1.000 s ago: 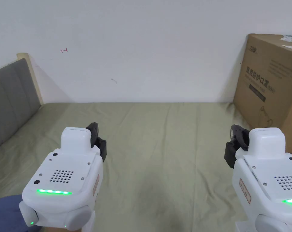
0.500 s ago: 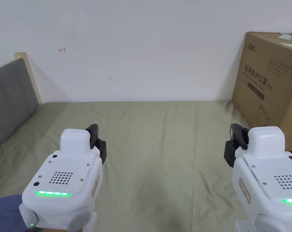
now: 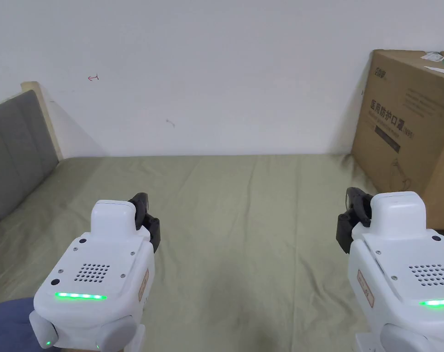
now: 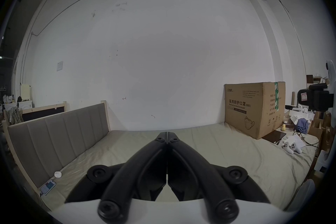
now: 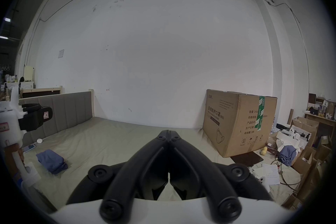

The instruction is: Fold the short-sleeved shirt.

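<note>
Already folded, it seems: both claws closed and empty above the bed.

Nearest, the left gripper (image 4: 167, 134) and right gripper (image 5: 169, 132) have their jaws pressed together with nothing between them, held apart over the olive bed sheet (image 3: 244, 220). Low at the person's left lies the blue shirt (image 5: 51, 160), a compact folded bundle resting on the sheet. I judge it soft, light and limp, prone to sagging open; pinching a thick folded edge through all layers would hold best. Farther right stands a cardboard box (image 3: 409, 133) against the white wall (image 3: 216, 68).
</note>
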Available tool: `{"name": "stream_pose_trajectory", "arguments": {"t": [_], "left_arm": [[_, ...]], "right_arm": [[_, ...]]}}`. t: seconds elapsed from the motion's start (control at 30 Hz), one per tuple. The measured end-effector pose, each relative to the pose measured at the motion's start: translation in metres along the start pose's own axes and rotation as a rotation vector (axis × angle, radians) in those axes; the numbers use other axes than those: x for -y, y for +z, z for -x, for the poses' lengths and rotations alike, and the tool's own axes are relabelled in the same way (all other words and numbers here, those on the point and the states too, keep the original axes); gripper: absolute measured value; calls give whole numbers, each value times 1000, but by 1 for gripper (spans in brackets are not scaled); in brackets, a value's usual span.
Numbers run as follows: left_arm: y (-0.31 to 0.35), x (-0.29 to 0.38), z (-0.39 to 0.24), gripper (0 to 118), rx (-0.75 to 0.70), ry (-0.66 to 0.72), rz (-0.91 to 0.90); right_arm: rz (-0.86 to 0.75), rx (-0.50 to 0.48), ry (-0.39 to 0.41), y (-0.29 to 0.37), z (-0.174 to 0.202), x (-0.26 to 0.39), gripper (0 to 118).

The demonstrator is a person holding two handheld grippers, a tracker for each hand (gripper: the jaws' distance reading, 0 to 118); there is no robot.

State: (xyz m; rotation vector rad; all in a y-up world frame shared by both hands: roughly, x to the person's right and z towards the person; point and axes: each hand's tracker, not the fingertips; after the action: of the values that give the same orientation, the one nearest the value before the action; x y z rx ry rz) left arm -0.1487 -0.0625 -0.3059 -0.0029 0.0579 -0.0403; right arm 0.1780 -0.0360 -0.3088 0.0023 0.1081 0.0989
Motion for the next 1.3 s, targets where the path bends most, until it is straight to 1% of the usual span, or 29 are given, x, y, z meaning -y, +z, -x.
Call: {"name": "stream_pose_trajectory", "arguments": {"t": [1.3], "left_arm": [[4, -2, 7, 0, -4, 22, -9]], "right_arm": [[-10, 7, 7, 6, 7, -3, 0]]}}
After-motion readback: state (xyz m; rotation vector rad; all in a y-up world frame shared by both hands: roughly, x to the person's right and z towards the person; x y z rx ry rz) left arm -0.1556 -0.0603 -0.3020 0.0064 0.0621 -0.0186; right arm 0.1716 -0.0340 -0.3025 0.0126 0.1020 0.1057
